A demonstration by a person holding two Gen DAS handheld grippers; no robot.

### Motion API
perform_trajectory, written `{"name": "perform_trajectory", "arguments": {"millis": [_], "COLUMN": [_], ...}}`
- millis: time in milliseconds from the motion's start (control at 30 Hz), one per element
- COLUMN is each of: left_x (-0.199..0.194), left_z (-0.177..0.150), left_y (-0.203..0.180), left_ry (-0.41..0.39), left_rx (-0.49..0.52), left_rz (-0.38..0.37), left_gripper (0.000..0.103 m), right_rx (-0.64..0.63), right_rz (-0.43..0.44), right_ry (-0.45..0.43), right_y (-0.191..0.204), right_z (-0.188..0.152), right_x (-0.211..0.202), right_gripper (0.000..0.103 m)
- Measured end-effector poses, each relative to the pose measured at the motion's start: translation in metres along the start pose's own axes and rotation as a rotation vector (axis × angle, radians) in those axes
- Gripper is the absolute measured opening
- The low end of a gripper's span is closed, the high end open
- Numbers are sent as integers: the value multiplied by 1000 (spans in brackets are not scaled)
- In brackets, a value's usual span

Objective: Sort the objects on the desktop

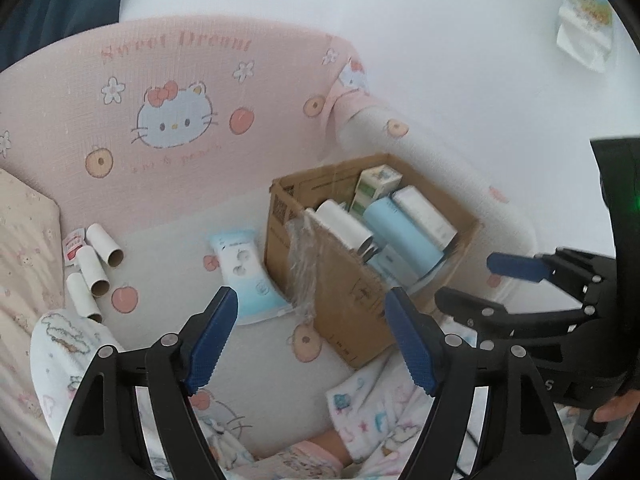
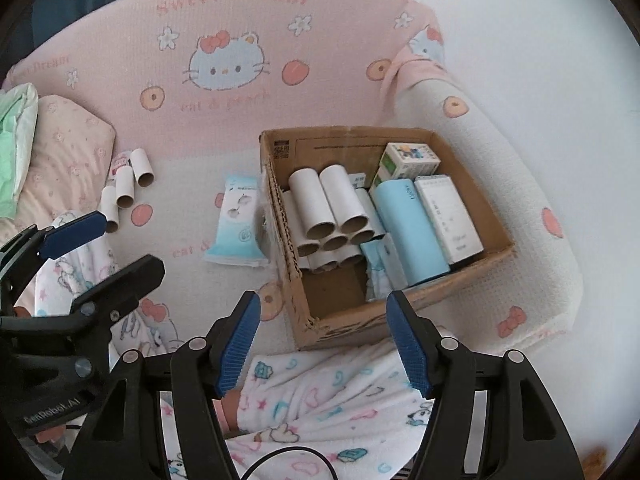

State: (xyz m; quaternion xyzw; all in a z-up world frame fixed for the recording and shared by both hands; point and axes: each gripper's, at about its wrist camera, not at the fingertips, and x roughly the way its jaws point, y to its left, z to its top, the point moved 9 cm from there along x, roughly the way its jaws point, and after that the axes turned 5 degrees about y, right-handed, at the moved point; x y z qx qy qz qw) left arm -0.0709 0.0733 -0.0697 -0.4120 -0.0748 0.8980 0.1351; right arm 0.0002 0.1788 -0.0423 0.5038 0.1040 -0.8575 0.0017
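Note:
A brown cardboard box (image 2: 344,133) stands on the white padded mat. It holds several cardboard tubes (image 2: 332,208), a light-blue pack (image 2: 412,232), a white box (image 2: 448,216) and a small printed carton (image 2: 408,160). Three loose tubes (image 2: 128,184) lie at the far left, beside a small red-and-white sachet (image 1: 74,244). A blue-and-white pack (image 2: 238,220) lies flat just left of the box. My right gripper (image 2: 323,300) hovers open and empty over the box's near edge. My left gripper (image 1: 311,296) is wide open and empty, left of the right gripper (image 1: 468,280).
A pink cartoon-cat padded wall (image 2: 240,20) curves around the mat. A pink pillow (image 2: 60,160) and green cloth (image 2: 12,132) lie at the left. The person's legs in patterned pyjamas (image 2: 340,400) sit below the box. A cable (image 2: 280,460) runs near the bottom.

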Motion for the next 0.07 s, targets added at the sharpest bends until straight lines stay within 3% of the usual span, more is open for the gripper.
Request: {"name": "perform_trajectory", "arguments": {"millis": [67], "left_x": [-7], "left_z": [1], "left_y": [-3], "left_ry": [-12], "left_rx": [4], "left_rz": [-2], "left_gripper": [79], "right_rx": [3], "right_rz": [-2], "right_ry": [-16], "right_y": [-1], "right_z": [0], "right_x": [-6], "right_gripper": [64]}}
